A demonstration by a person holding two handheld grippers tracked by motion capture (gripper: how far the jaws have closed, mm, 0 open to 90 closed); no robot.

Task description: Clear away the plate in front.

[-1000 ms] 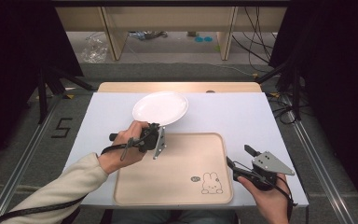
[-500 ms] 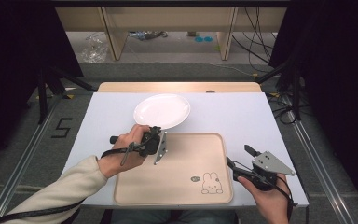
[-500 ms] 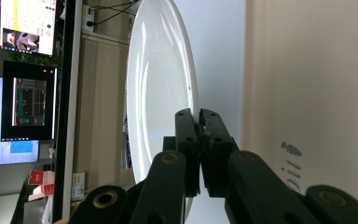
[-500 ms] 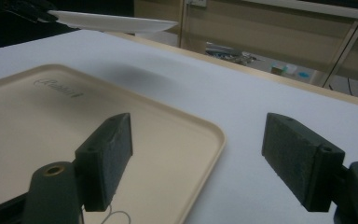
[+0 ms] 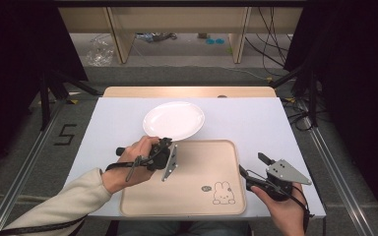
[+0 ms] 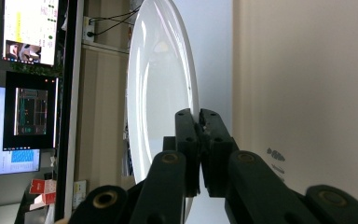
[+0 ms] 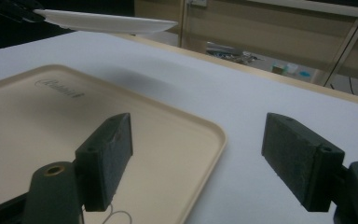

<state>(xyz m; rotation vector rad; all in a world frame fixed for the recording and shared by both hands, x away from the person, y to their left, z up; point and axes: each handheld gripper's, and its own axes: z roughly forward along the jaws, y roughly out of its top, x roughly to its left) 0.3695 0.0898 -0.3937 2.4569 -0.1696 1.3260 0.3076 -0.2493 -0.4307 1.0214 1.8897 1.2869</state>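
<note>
A white plate (image 5: 173,120) hangs just above the white table, over the far edge of a beige tray (image 5: 197,167). My left gripper (image 5: 164,143) is shut on the plate's near rim. In the left gripper view the jaws (image 6: 199,122) pinch the plate's edge (image 6: 158,93), with the tray (image 6: 307,93) on the right. My right gripper (image 5: 253,167) is open at the tray's right edge, with nothing between its pads (image 7: 198,154). From there the plate (image 7: 107,22) appears raised, casting a shadow on the tray (image 7: 51,121).
The tray carries a small rabbit drawing (image 5: 221,191) near its front right corner. The white tabletop (image 5: 256,123) lies open to the right of the plate, with a wooden strip (image 5: 187,91) along its far edge.
The plate and my left gripper have drifted slightly toward the near side and right, closer over the tray. The right gripper has stayed where it was.
</note>
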